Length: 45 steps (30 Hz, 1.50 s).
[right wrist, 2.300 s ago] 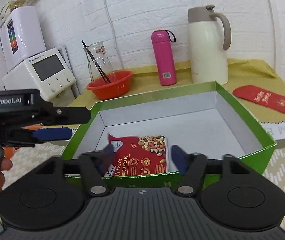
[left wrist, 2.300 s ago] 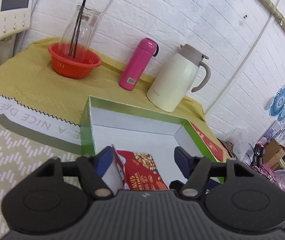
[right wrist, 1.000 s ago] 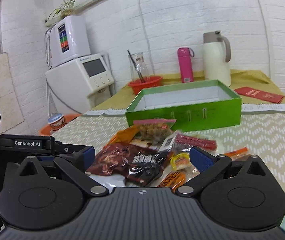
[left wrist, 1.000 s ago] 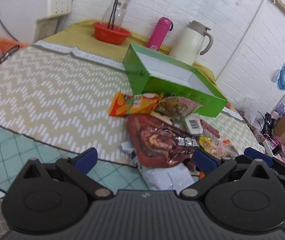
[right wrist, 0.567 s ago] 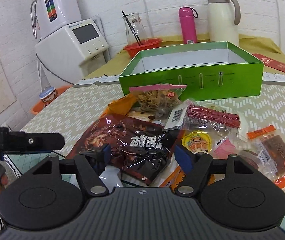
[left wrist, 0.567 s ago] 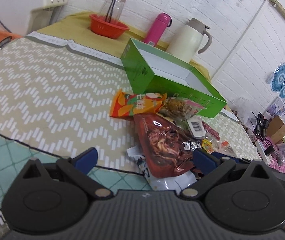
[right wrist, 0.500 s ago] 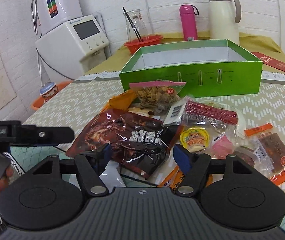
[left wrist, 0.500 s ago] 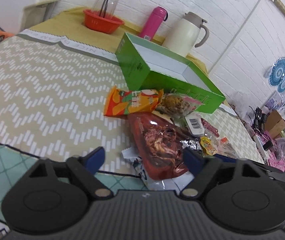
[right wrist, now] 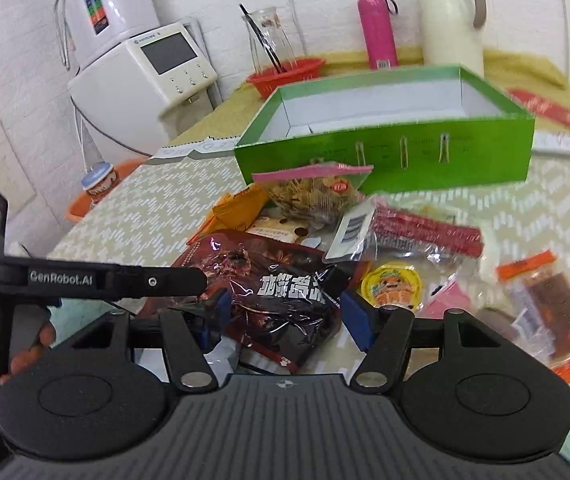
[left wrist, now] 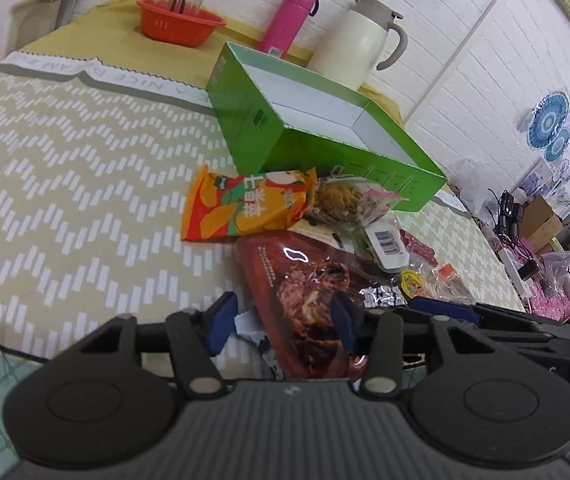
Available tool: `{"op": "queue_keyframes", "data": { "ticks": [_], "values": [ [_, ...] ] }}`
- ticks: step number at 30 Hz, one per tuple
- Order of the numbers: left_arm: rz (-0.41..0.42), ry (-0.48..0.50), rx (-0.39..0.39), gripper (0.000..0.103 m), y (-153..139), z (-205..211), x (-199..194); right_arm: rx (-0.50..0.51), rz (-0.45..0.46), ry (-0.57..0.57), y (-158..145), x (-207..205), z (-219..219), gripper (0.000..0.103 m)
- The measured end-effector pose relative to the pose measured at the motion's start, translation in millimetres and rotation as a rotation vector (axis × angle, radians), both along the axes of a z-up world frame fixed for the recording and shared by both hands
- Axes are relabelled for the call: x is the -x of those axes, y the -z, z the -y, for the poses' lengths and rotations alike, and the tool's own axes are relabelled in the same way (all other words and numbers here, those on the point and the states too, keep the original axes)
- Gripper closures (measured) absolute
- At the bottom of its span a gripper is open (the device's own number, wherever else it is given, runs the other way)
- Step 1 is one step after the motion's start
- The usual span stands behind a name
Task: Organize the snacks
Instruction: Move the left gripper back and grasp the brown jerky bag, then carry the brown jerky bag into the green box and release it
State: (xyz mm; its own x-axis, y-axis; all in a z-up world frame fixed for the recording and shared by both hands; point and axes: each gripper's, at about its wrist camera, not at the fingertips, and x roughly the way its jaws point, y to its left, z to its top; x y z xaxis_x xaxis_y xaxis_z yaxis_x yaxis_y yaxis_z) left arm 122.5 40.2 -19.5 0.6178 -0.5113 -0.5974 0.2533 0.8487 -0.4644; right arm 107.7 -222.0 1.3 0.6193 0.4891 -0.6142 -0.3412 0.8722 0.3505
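Zigzag tablecloth (left wrist: 65,200), dark-red snack bag (left wrist: 305,300) between both half-open tongs (left wrist: 281,320) (ungripped).

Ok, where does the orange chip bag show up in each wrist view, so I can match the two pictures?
Left wrist view: the orange chip bag lies centre frame, just in front of the green box's corner.
Right wrist view: only an orange edge shows left of centre, behind the dark red bag.
Shared landmark: the green box.
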Motion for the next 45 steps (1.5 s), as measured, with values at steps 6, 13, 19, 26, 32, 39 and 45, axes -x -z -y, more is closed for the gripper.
{"op": "queue_keyframes", "data": {
  "ticks": [6,13,19,26,32,39,45],
  "values": [
    [-0.010,-0.007,0.021,0.057,3,-4,-9,-0.134,-0.105,0.050,8,-8,12,0.001],
    [0.029,0.015,-0.007,0.077,-4,4,-1,-0.115,-0.056,0.105,9,-5,9,0.040],
    [0.107,-0.001,-0.002,0.079,-28,3,20,-0.011,0.075,0.074,-11,19,-4,0.056],
    [0.180,-0.006,0.018,0.081,-53,7,31,-0.049,0.157,0.098,-33,25,7,0.056],
    [0.235,-0.008,0.051,0.081,-78,15,17,-0.063,0.222,0.125,-57,16,18,0.057],
    [0.240,-0.013,0.113,0.084,-92,28,-25,-0.057,0.264,0.153,-77,-17,29,0.058],
    [0.197,-0.036,0.139,0.084,-89,36,-74,-0.076,0.230,0.175,-72,-63,35,0.059]
  ]
}}
